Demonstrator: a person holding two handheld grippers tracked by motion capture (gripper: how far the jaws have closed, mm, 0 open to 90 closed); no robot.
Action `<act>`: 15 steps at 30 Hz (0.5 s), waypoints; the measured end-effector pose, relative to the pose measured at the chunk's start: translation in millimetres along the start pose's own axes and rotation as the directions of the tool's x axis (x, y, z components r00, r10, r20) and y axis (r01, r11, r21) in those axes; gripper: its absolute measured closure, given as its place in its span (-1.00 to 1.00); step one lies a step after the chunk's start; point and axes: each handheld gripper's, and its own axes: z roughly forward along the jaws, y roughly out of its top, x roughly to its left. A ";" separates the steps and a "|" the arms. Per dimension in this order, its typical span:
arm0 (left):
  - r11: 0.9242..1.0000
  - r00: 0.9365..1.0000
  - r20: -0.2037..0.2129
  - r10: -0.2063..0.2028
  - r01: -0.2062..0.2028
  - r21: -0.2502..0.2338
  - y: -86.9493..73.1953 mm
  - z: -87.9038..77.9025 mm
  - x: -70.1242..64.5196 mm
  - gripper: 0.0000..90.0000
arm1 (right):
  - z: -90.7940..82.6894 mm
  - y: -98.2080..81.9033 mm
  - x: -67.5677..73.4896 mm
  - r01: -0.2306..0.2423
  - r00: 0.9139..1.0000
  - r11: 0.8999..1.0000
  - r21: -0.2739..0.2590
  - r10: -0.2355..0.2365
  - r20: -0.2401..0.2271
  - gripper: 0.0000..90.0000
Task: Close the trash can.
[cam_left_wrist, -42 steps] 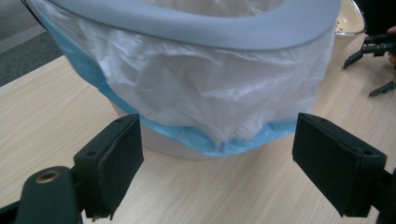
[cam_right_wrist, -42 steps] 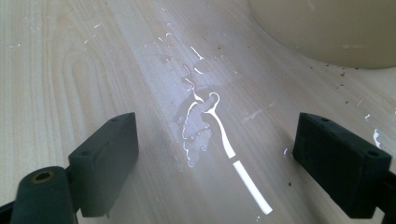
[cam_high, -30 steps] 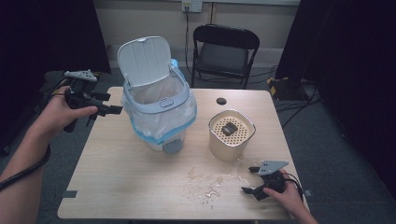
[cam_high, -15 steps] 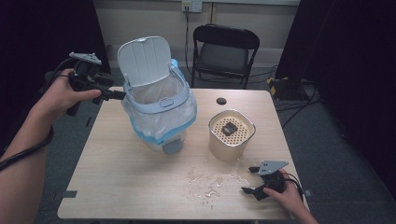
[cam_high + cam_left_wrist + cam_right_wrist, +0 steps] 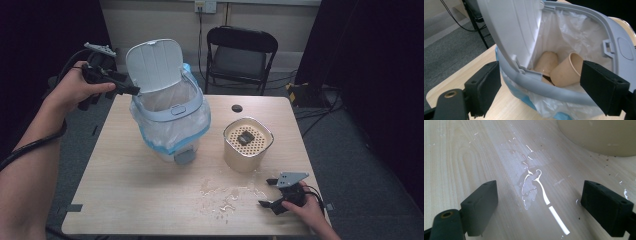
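Observation:
A white and grey pedal bin with a plastic liner stands tilted on the table, its lid raised. My left gripper is held at the bin's back left, beside the lid's hinge, with the jaws open. In the left gripper view the grey rim runs across the gap between the jaws, and two paper cups lie inside the liner. My right gripper rests open near the table's front right corner. Its jaws straddle a water spill with nothing held.
A beige container with a perforated top stands right of the bin, just behind the spilled water. A small black disc lies near the far edge. A black chair stands behind the table.
My left gripper has moved right and up, from off the table's left side to the bin's lid hinge. The right gripper has stayed put.

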 end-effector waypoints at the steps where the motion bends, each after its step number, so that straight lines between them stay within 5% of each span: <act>1: 1.000 1.000 -0.003 0.008 -0.007 0.008 1.5 1.4 1.2 -0.63 | 0.0 0.0 0.0 0.000 1.000 1.000 0.000 0.000 0.000 -0.70; 15: 0.999 1.000 0.001 0.027 -0.027 -0.030 17.6 16.4 9.3 -0.62 | 0.0 0.0 0.0 0.000 1.000 1.000 0.000 0.000 0.000 -0.70</act>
